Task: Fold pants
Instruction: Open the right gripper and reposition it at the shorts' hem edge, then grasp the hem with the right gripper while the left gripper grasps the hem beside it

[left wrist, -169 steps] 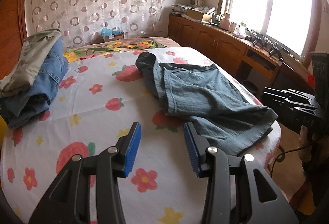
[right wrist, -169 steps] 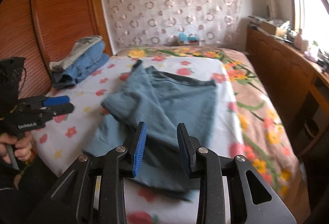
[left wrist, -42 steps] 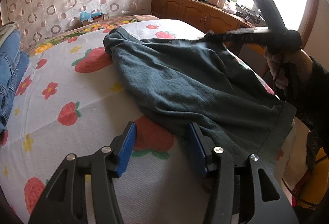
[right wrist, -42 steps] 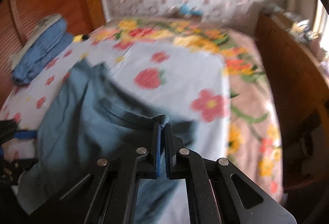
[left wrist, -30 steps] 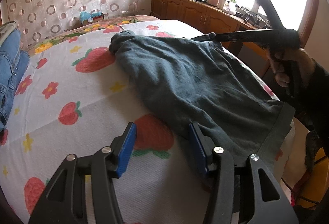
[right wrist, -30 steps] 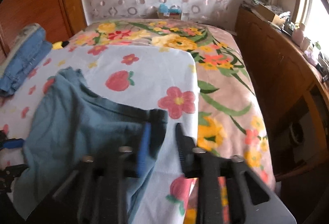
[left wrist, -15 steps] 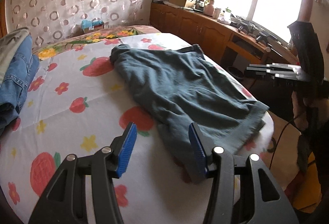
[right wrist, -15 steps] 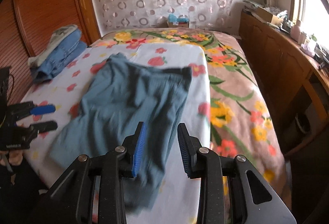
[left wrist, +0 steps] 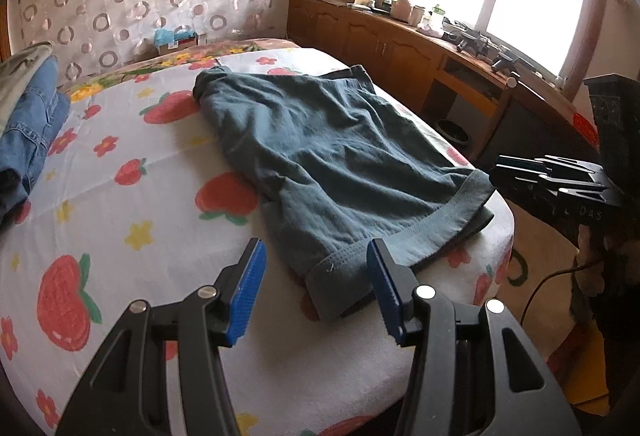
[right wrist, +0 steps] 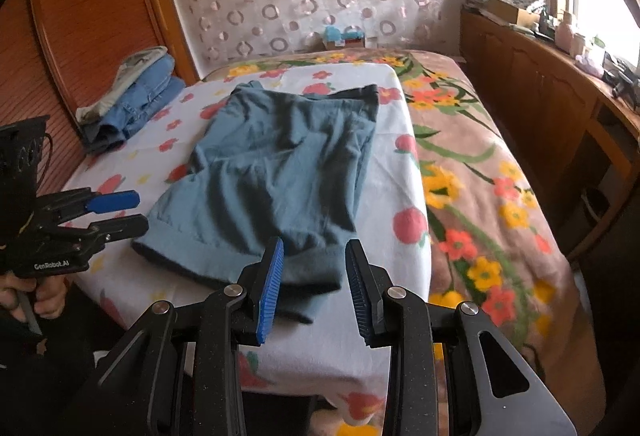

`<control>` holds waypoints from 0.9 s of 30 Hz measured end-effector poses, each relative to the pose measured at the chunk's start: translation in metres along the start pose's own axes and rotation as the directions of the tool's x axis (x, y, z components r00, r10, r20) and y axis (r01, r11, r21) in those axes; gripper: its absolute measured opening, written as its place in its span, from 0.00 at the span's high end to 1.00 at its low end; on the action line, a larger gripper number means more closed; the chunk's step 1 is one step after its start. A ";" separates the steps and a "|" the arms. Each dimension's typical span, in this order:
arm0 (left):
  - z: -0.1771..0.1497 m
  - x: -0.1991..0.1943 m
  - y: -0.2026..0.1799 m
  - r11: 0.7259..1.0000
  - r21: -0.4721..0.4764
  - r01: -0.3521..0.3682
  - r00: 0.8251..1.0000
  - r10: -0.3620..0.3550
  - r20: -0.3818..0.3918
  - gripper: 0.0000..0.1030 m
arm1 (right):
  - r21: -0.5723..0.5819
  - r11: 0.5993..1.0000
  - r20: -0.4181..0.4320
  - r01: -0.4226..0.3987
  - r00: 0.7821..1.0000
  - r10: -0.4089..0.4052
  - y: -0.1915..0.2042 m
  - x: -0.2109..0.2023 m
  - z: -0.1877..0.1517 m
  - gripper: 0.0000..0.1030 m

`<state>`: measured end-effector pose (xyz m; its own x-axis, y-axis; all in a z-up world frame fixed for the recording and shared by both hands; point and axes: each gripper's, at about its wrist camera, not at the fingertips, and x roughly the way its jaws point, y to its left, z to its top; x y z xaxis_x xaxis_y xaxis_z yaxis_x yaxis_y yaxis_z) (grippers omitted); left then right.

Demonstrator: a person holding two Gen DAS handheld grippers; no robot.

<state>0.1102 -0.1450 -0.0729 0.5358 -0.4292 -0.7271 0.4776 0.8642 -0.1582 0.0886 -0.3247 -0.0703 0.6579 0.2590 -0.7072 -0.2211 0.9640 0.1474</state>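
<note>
Teal pants (left wrist: 332, 148) lie flat on the strawberry-print sheet (left wrist: 132, 164), folded lengthwise, with the waistband at the far end and the hems toward me. My left gripper (left wrist: 316, 256) hovers open just short of the near hem corner, with nothing between its blue pads. In the right wrist view the pants (right wrist: 280, 164) stretch away from my right gripper (right wrist: 315, 248), which is open above the near hem and holds nothing. The left gripper (right wrist: 116, 212) shows at the left bed edge, held by a hand. The right gripper (left wrist: 552, 176) appears at the right of the left wrist view.
A stack of folded jeans (right wrist: 136, 100) sits at the bed's far left by the wooden headboard panel (right wrist: 80, 16). A flowered blanket (right wrist: 480, 176) covers the right side. Wooden cabinets (right wrist: 540, 84) line the right wall under the window. A small box (right wrist: 344, 36) stands at the far end.
The right gripper let go of the pants' waistband and drew back to the near hem. The left gripper also pulled back a little. The pants now lie flat.
</note>
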 end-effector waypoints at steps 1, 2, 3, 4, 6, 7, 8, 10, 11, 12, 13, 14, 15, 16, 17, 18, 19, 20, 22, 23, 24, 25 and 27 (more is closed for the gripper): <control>0.000 0.002 0.000 1.000 0.003 -0.003 1.000 0.003 -0.007 0.50 | 0.002 1.000 -0.002 0.006 1.000 -0.006 0.000 0.000 -0.001 0.68; -0.001 0.004 0.000 1.000 0.002 -0.004 1.000 0.004 -0.016 0.50 | 0.005 1.000 -0.004 0.017 1.000 -0.017 -0.001 0.001 -0.002 0.67; -0.002 0.007 0.001 1.000 -0.001 -0.002 1.000 0.002 -0.030 0.50 | 0.009 1.000 -0.003 0.026 1.000 -0.026 -0.002 0.001 -0.002 0.67; -0.003 0.009 0.002 1.000 -0.001 -0.002 0.999 0.002 -0.040 0.50 | 0.014 0.999 0.000 0.029 1.000 -0.029 -0.003 0.001 -0.002 0.67; -0.006 0.014 0.003 1.000 0.006 -0.010 0.998 0.011 -0.061 0.50 | 0.024 1.000 0.003 0.014 1.000 -0.014 -0.003 0.003 -0.004 0.67; -0.008 0.015 0.003 1.000 0.007 -0.007 0.998 0.007 -0.068 0.50 | 0.028 1.000 0.000 0.011 1.000 -0.011 -0.004 0.005 -0.004 0.67; -0.009 0.016 0.004 1.000 0.006 0.004 0.998 -0.004 -0.070 0.50 | 0.032 0.999 -0.007 0.012 1.000 -0.012 -0.004 0.007 -0.004 0.67; -0.011 0.016 0.006 1.000 0.004 0.020 0.997 -0.020 -0.072 0.50 | 0.031 0.999 -0.014 0.013 1.000 -0.012 -0.004 0.010 -0.005 0.67; -0.011 0.016 0.008 1.000 0.000 0.028 0.997 -0.028 -0.073 0.50 | 0.028 0.999 -0.018 0.015 1.000 -0.015 -0.003 0.012 -0.005 0.67; -0.012 0.017 0.009 0.999 -0.005 0.045 0.996 -0.045 -0.076 0.51 | 0.027 0.999 -0.021 0.018 1.000 -0.017 -0.003 0.014 -0.005 0.67; -0.012 0.017 0.009 0.998 -0.005 0.057 0.995 -0.058 -0.077 0.52 | 0.029 0.999 -0.025 0.020 1.000 -0.019 -0.004 0.016 -0.006 0.67; -0.012 0.018 0.009 0.998 -0.004 0.067 0.994 -0.068 -0.082 0.55 | 0.035 0.999 -0.030 0.019 0.999 -0.018 -0.005 0.018 -0.006 0.67; -0.013 0.018 0.008 0.997 -0.001 0.073 0.994 -0.073 -0.084 0.57 | 0.044 0.999 -0.041 0.013 0.999 -0.011 -0.007 0.021 -0.007 0.67; -0.013 0.018 0.006 0.997 0.007 0.074 0.994 -0.073 -0.083 0.59 | 0.053 0.999 -0.048 0.004 0.999 -0.001 -0.009 0.023 -0.008 0.67; -0.013 0.018 0.005 0.997 0.014 0.079 0.994 -0.077 -0.083 0.64 | 0.070 0.997 -0.056 -0.008 0.998 0.012 -0.012 0.025 -0.009 0.67; -0.013 0.018 0.004 0.996 0.018 0.088 0.993 -0.087 -0.085 0.70 | 0.081 0.997 -0.059 -0.010 0.998 0.015 -0.015 0.026 -0.010 0.67; -0.014 0.018 0.003 0.995 0.020 0.098 0.992 -0.096 -0.086 0.73 | 0.090 0.996 -0.061 -0.011 0.998 0.016 -0.017 0.026 -0.011 0.68; -0.014 0.018 0.001 0.995 0.027 0.093 0.992 -0.091 -0.083 0.76 | 0.096 0.995 -0.061 -0.019 0.998 0.025 -0.019 0.026 -0.012 0.71; -0.012 0.014 -0.001 0.995 0.047 0.085 0.994 -0.082 -0.068 0.82 | 0.099 0.995 -0.054 -0.031 0.998 0.036 -0.019 0.024 -0.011 0.83; -0.011 0.012 -0.001 0.995 0.046 0.090 0.994 -0.087 -0.061 0.82 | 0.094 0.995 -0.040 -0.033 0.999 0.036 -0.018 0.021 -0.010 0.88; -0.010 0.009 0.000 0.995 0.040 0.093 0.994 -0.091 -0.054 0.83 | 0.087 0.995 -0.032 -0.044 0.998 0.047 -0.016 0.019 -0.009 0.91; -0.009 0.006 0.001 0.995 0.041 0.094 0.995 -0.092 -0.044 0.84 | 0.081 0.995 -0.024 -0.055 0.998 0.057 -0.014 0.017 -0.008 0.92; -0.007 0.000 0.003 0.995 0.038 0.093 0.995 -0.092 -0.030 0.85 | 0.059 0.996 -0.007 -0.061 0.998 0.061 -0.006 0.009 -0.005 0.93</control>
<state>0.1064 -0.1409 -0.0780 0.4681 -0.4989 -0.7294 0.5517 0.8098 -0.1998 0.0927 -0.3283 -0.0809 0.6380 0.3174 -0.7016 -0.2179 0.9483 0.2308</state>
